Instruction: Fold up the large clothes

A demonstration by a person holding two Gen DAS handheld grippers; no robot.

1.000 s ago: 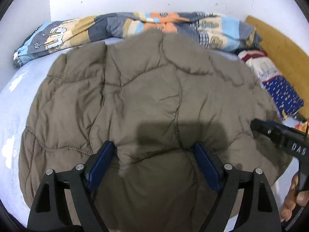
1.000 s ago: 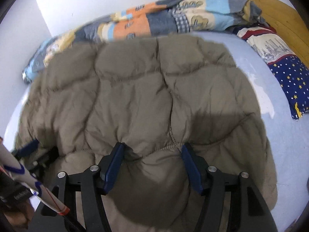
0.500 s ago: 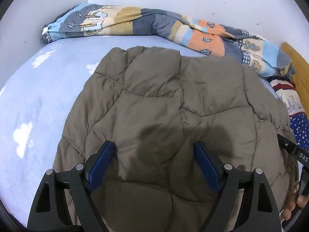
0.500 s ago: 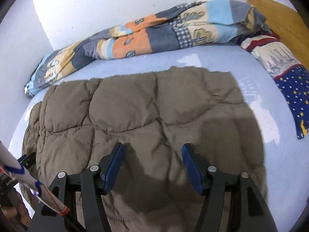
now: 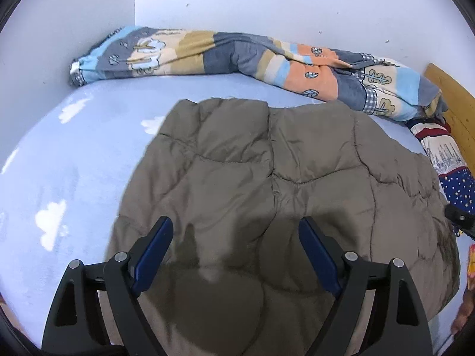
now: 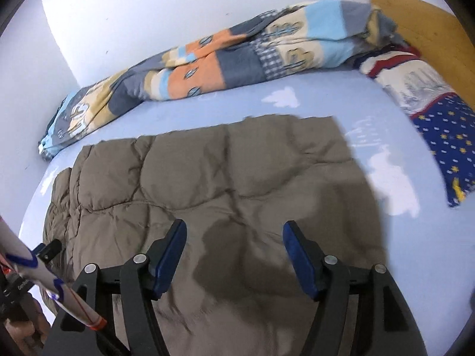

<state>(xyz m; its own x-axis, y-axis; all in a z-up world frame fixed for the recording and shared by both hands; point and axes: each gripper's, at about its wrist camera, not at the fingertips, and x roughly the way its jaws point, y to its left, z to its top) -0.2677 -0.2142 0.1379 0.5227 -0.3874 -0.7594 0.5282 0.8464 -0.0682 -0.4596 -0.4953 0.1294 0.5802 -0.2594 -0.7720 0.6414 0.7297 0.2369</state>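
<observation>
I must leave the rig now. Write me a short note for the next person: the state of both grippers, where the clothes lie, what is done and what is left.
Left gripper: open, holds nothing, above the near part of the brown quilted coat.
Right gripper: open, holds nothing, above the same coat.
The coat lies flat on the blue bed sheet, near the patterned blanket along the wall.
Done: coat laid out.
Left: probably more folds; I cannot tell how many.
</observation>
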